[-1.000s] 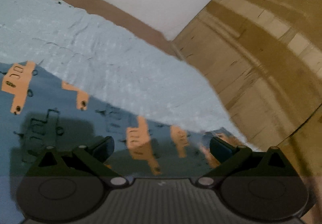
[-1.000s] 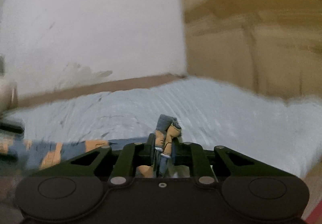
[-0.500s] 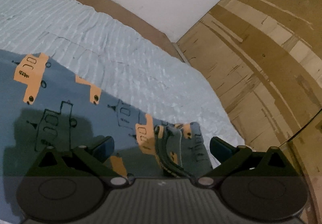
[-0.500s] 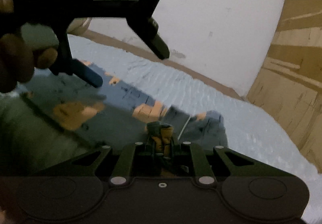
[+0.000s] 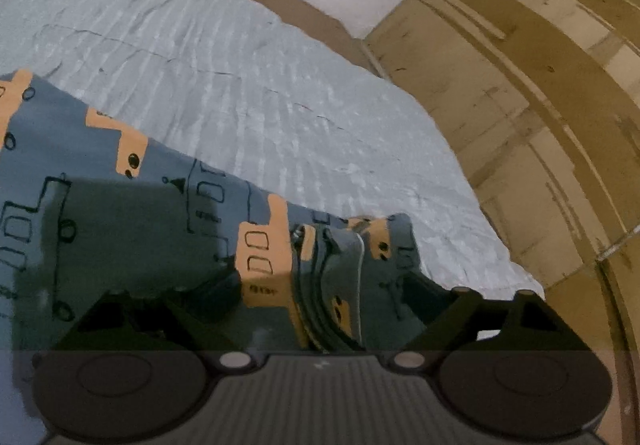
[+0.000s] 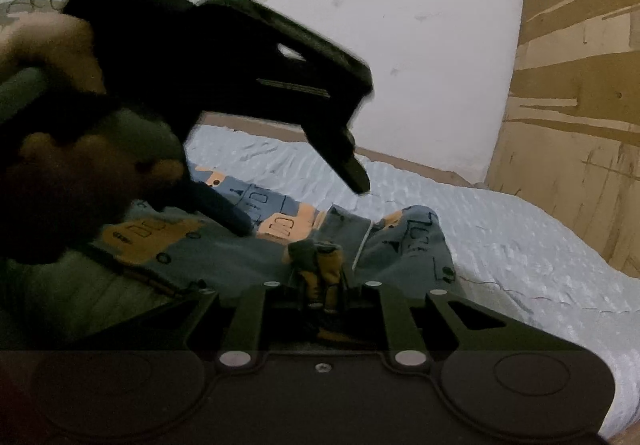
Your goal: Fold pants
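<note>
Nearest in the right wrist view, the right gripper is pinching a bunched fold of the pants between nearly closed jaws. The left gripper is straddling the pants' bunched end, its wide jaws having just been closing a little, pads not pressing the cloth. A hand is holding it from the left. The grey-blue, orange-printed pants are lying spread on the pale blue bed, with a white wall and wooden panels standing beyond.

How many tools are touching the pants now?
2. The right tool is shut on a bunched fold of the pants; the left tool rests one fingertip on them, jaws apart.
</note>
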